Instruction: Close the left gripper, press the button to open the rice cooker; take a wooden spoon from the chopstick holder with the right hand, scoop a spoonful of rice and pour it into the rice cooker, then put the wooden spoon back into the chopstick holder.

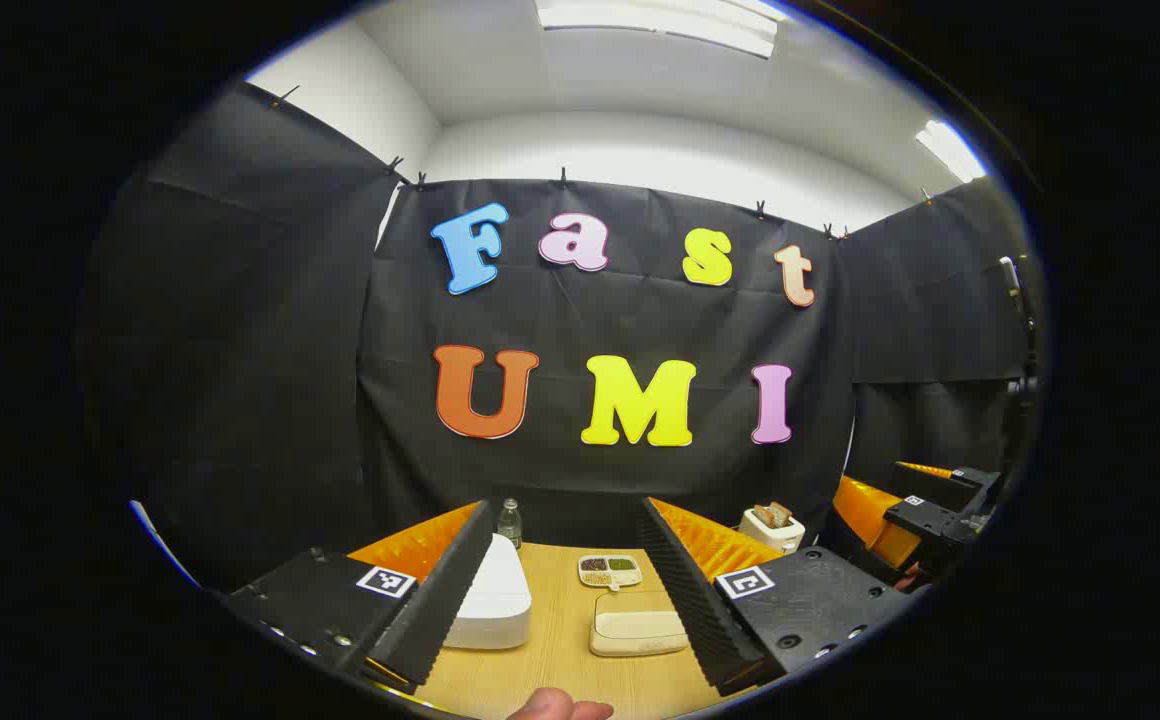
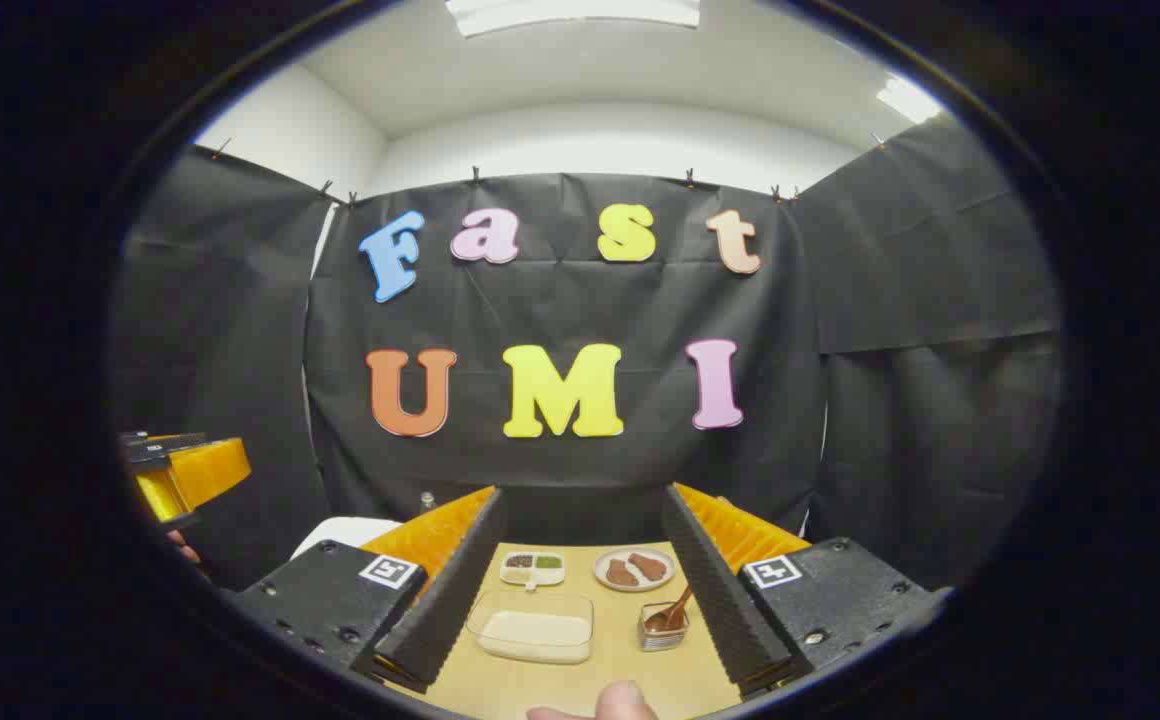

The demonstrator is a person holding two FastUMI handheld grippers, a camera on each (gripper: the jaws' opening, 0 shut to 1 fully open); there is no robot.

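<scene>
Both grippers, left (image 1: 560, 590) and right (image 2: 580, 590), hover wide open and empty above the wooden table (image 1: 560, 670). White rice cooker (image 1: 488, 598) sits lid-down between left fingers; wooden spoon (image 2: 677, 608) leans in the chopstick holder (image 2: 662, 628) beside the rice container (image 2: 533, 628). Spoon looks light, stiff, smooth: best pinched mid-handle.

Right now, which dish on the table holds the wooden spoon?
The small metal holder, far right of the dishes. The clear box of rice, divided tray and round plate have no spoon.
</scene>
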